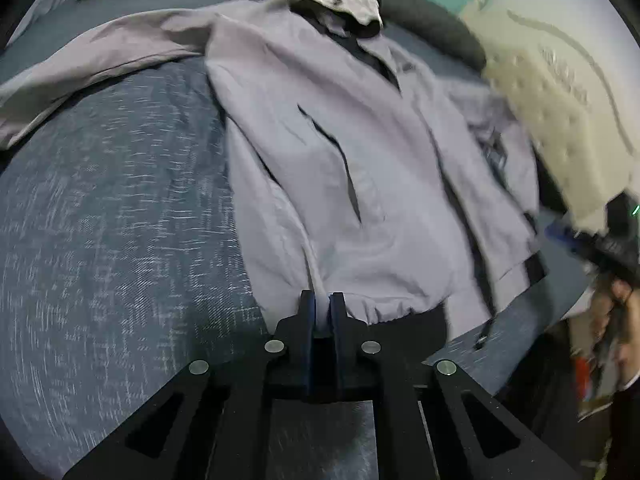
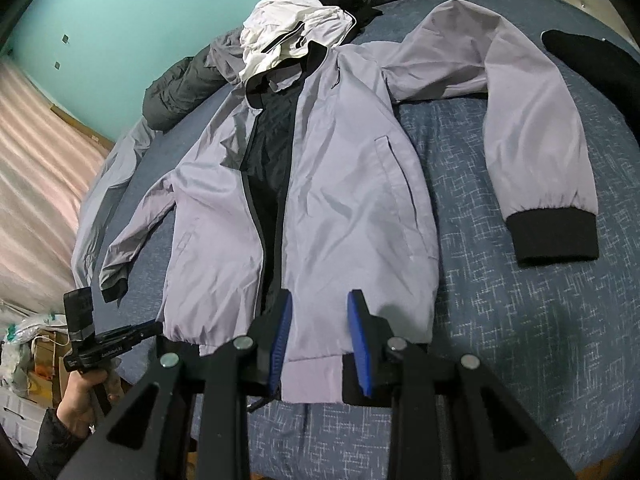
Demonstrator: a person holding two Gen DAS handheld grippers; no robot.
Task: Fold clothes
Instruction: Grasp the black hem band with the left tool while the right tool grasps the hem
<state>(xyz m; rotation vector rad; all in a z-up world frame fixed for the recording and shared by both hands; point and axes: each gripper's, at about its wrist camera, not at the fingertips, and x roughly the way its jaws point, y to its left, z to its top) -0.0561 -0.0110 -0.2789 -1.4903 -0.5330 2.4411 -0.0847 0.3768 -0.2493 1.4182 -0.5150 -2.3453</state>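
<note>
Left tongs (image 1: 322, 304) seemingly on jacket (image 1: 360, 184) hem.

A pale lilac-grey nylon jacket (image 2: 340, 184) with black ribbed cuffs (image 2: 554, 236) lies on a dark blue bed cover (image 2: 520, 320) flecked with white crosshatch; teal wall (image 2: 120, 12) behind.

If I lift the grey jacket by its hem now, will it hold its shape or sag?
The grey jacket would probably sag: its thin shell wrinkles and drapes flat on the bed. The smooth, faintly shiny fabric may slip in a light pinch. The spread sleeve with its black cuff will likely trail behind.
</note>
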